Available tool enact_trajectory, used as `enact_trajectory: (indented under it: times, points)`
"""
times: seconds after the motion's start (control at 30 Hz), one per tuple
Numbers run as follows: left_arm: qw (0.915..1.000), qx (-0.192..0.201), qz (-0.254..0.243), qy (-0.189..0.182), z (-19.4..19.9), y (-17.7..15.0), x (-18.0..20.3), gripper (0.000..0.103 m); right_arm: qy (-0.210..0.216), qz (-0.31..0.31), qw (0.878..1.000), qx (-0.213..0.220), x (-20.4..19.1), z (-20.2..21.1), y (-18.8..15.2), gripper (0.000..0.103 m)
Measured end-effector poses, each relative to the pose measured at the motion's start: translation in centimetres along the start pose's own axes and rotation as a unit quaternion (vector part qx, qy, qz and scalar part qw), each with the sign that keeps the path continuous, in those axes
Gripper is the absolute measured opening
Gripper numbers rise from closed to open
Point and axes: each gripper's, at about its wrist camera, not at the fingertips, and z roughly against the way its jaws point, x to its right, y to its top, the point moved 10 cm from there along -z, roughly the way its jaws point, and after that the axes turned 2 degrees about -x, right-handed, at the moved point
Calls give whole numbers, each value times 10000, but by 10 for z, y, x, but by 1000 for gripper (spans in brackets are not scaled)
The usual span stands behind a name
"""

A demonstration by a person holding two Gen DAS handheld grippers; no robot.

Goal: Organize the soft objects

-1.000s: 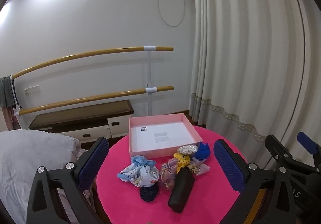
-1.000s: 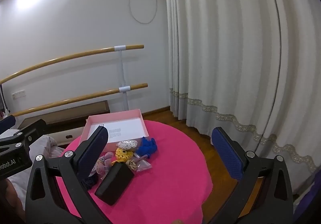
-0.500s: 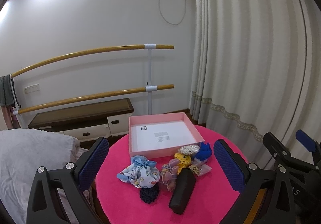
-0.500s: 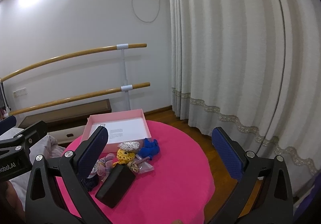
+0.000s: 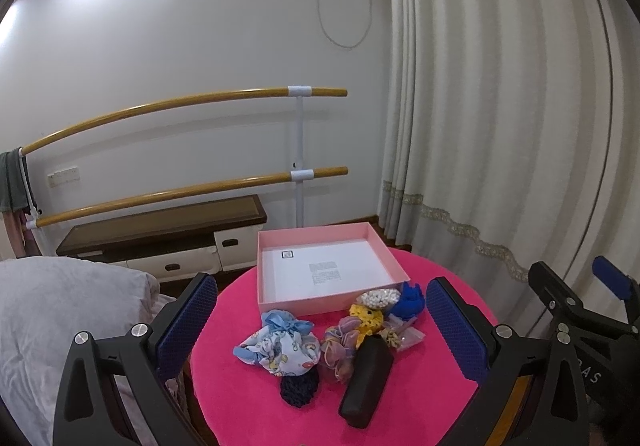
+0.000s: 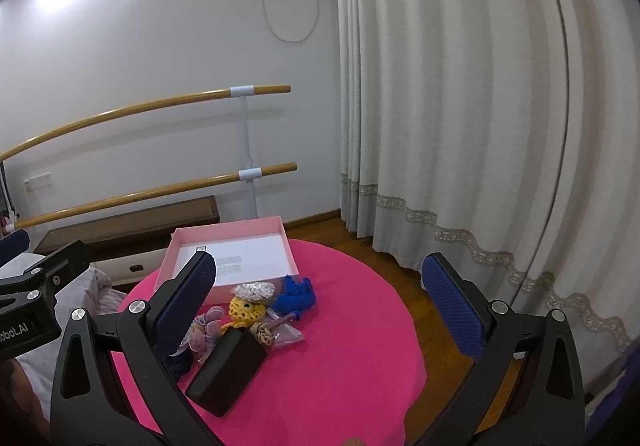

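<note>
Pink box [image 5: 328, 266] empty; soft pile [image 5: 340, 330] untouched on surface [image 6: 352, 346]. Both my grippers, left [image 5: 320, 330] and right [image 6: 320, 310], spread, hovering. Next: pick one piece.

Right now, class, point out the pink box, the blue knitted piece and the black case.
pink box [image 5: 316, 303], left wrist view, on its near wall.
blue knitted piece [image 6: 295, 296], right wrist view, on its middle.
black case [image 5: 366, 382], left wrist view, on its top face.
</note>
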Motion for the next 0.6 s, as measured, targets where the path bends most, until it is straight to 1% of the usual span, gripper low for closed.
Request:
enact_trajectory:
  times: [0.33,0.47,0.6]
  points:
    - [9995,-298,45,1,-28,-5,-5,103,69,50,9997,-216,-5,-25,-12,103]
    - [9987,-508,64,34,-48,-10,-11,103,85,56,9993,-360,-6,-43,-20,103]
    - [9968,-784,105,65,-75,-20,-16,103,107,103,9981,-598,-9,-70,-35,103]
